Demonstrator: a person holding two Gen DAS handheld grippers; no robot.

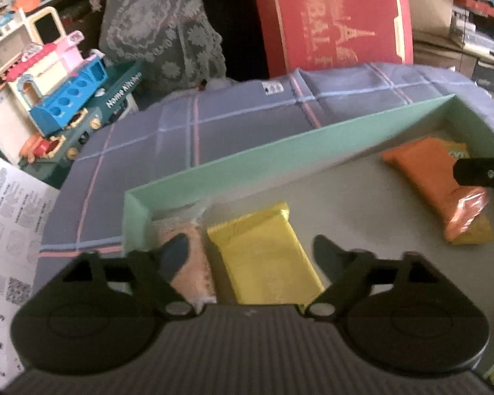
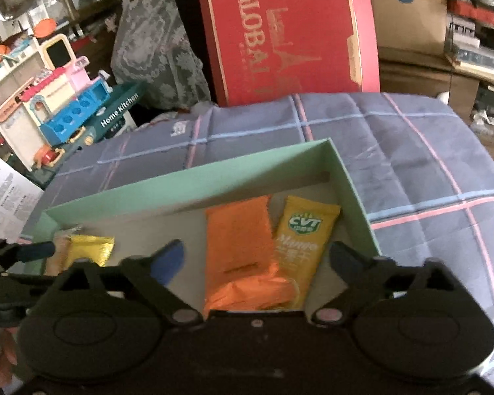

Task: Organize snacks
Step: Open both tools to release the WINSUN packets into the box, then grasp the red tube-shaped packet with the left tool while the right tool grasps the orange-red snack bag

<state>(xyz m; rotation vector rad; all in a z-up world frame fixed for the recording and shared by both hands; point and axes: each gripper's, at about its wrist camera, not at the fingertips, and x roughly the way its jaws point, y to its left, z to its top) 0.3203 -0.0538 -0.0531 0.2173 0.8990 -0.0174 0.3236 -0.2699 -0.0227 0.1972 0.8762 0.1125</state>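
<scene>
Box: I am working over the green box (image 2: pixel 194 177); four snacks are lying inside, so little seems left.
Left gripper (image 1: pixel 250 256): spread wide, straddling the yellow packet (image 1: pixel 263 263) at the box's left end.
Right gripper (image 2: pixel 257 263): wide, empty, hanging over the orange packet (image 2: pixel 240 240).
Views: only the right camera is showing the mango pouch (image 2: pixel 303 240) label.

Your left hand-held gripper (image 1: pixel 250 256) stood over the near left corner of the green box (image 1: pixel 247 161), jaws spread wide and touching no packet. Between the fingers (image 1: pixel 176 256) lay the yellow packet (image 1: pixel 263 260), flat on the grey box floor. Just left of it, a pinkish packet (image 1: pixel 194 263) lay against the box's left wall, partly behind the left finger. Toward the far right corner, an orange packet (image 1: pixel 434 181) overlapped a darker yellow packet (image 1: pixel 477 233). Your right hand-held gripper (image 1: pixel 480 172) entered from the right edge above the orange packet. The box rested on a checked blue cloth (image 1: pixel 181 131).
</scene>
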